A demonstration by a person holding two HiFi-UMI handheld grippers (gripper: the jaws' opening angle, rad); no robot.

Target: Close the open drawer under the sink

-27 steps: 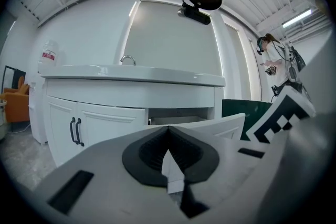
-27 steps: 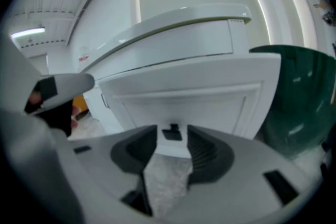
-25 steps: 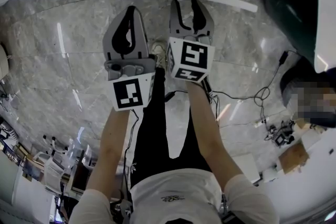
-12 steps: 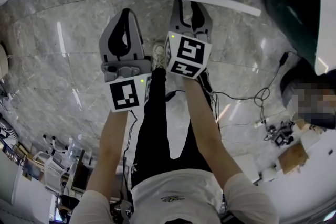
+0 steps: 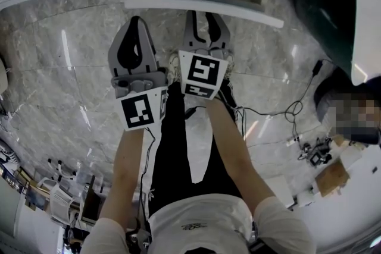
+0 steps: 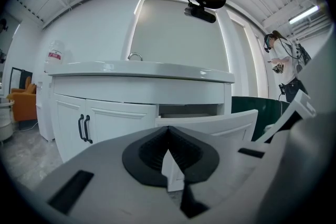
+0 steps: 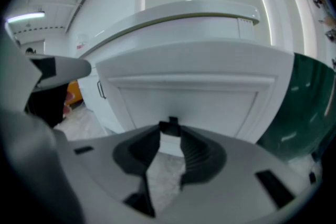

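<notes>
**Drawer under the sink stands pulled out, both grippers at its front**

In the head view the drawer (image 5: 202, 5) sits at 12 o'clock, drawn well out of the white cabinet. It is a shallow, pale box with a white front panel, and that panel's top edge runs across just ahead of both grippers. From the right gripper view the panel (image 7: 189, 97) is a plain white face with a recessed frame.

The left gripper (image 5: 136, 21) has its jaws together with nothing between them. It hangs just short of the panel, toward the panel's 9 o'clock end.

The right gripper (image 5: 206, 16) has just been closing, yet its jaws are still partly apart. The gap shows only the panel and the floor. A small dark piece sits at the tips, perhaps the drawer's handle, though the blur leaves that unsure.

Marble floor (image 5: 71, 68) lies bare from 8 to 10 o'clock of the grippers. A dark green tub (image 5: 321, 9) crowds the drawer's side at 2 o'clock. Loose cables (image 5: 292, 110) trail over the floor at 4 o'clock. Cabinet doors with black handles (image 6: 84, 128) stand at 9 o'clock of the drawer in the left gripper view.
</notes>
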